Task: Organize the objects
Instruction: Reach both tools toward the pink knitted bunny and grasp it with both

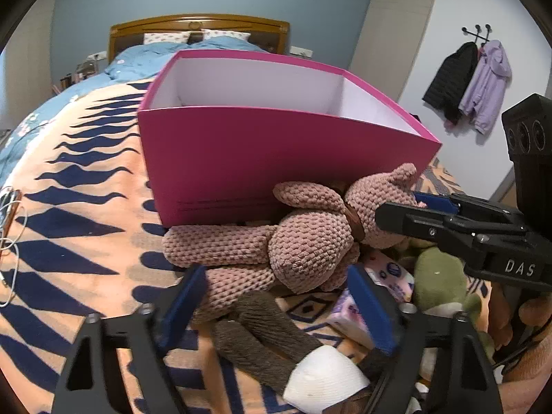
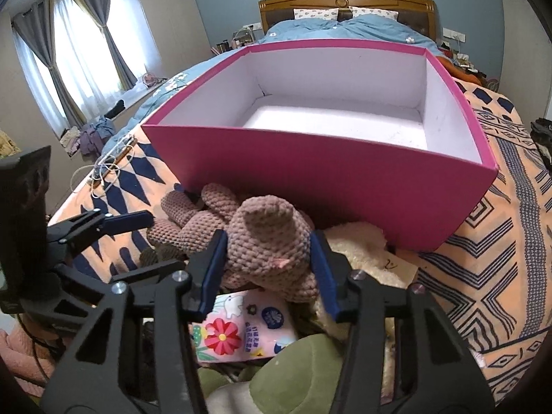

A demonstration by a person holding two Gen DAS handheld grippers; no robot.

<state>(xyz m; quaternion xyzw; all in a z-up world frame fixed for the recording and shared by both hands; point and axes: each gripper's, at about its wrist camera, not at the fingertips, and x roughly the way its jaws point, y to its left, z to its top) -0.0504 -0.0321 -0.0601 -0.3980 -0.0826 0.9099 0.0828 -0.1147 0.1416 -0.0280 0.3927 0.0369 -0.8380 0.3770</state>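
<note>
Knitted pink bear (image 2: pixel 262 241), soft and light, is shown at 6 o'clock of the empty pink box (image 2: pixel 345 186) on the bed. Right claw (image 2: pixel 267 269) is clamped on its head; left claw (image 1: pixel 276 296) stands apart astride its legs.

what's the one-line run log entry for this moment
stage: grasping pink knitted bear | right gripper: pads on bear's head | left gripper: around bear's legs, contact unclear | pink box: empty, behind bear
</note>
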